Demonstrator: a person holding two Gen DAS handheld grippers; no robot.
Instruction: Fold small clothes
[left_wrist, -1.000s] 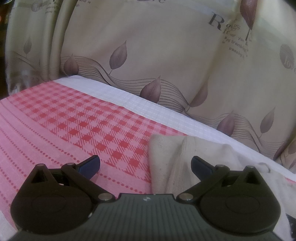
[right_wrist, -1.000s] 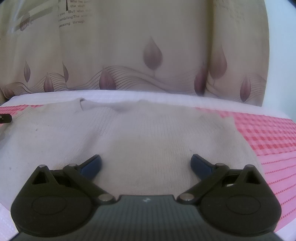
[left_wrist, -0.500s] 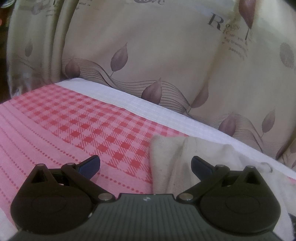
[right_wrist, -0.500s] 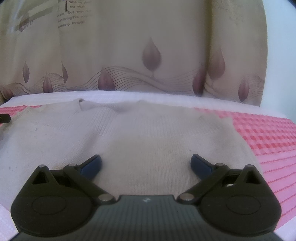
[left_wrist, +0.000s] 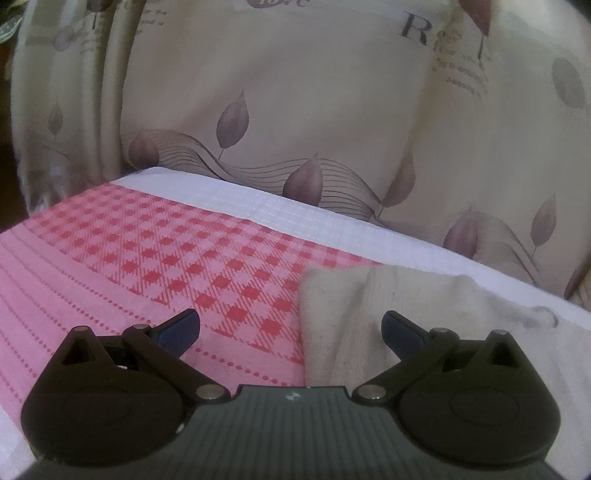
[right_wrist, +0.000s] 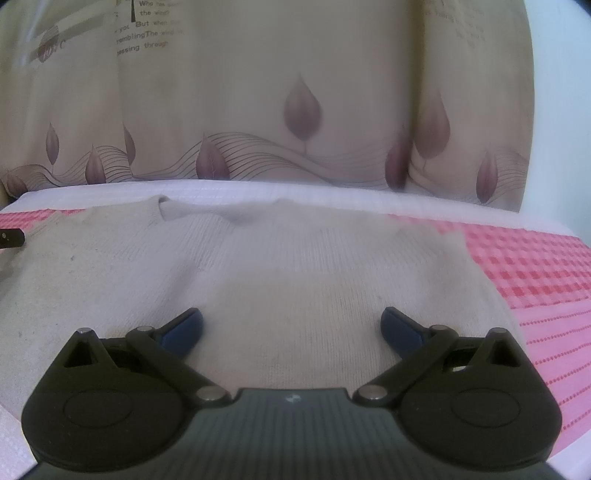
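Jaws wide open on left gripper (left_wrist: 290, 326), holding nothing, above edge of cream sweater (left_wrist: 388, 317). Jaws wide open on right gripper (right_wrist: 291, 326) too, empty, over middle of sweater (right_wrist: 288, 266). Sweater spread flat on red checked cloth (left_wrist: 155, 251), near leaf curtain (right_wrist: 258, 92).

Leaf-printed curtain (left_wrist: 295, 110) hangs behind red checked cloth (left_wrist: 166, 258).

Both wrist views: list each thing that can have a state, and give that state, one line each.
Cream knit garment: spread flat, not yet folded.
Left gripper: open, empty, at the garment's edge.
Right gripper: open, empty, over the garment.
Checked cloth: laid flat under the garment.
Leaf-print curtain: drawn.
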